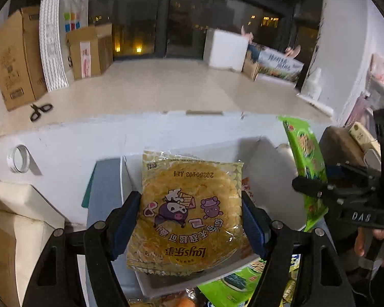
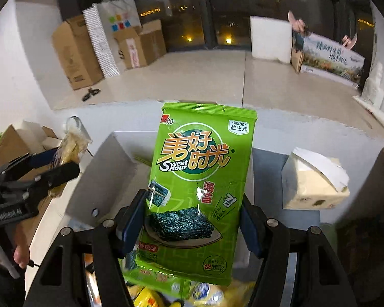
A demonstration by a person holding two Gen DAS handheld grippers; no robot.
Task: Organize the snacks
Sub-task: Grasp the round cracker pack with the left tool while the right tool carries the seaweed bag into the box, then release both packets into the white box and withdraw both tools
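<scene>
My left gripper (image 1: 190, 220) is shut on a yellow Lay's chip packet (image 1: 189, 212), held above an open white box (image 1: 266, 176). My right gripper (image 2: 192, 220) is shut on a green seaweed packet (image 2: 197, 192), held upright above a pile of snacks (image 2: 151, 296). The right gripper and its green packet (image 1: 307, 163) show at the right of the left wrist view. The left gripper with its yellow packet (image 2: 71, 145) shows at the left of the right wrist view. More snack packets (image 1: 233, 281) lie below the left gripper.
A white table (image 1: 64, 148) bears a tape roll (image 1: 19, 158) and a tissue box (image 2: 315, 181). A white box flap (image 2: 102, 179) stands up at the left. Cardboard boxes (image 1: 15, 58) and scissors (image 1: 39, 111) are on the floor beyond.
</scene>
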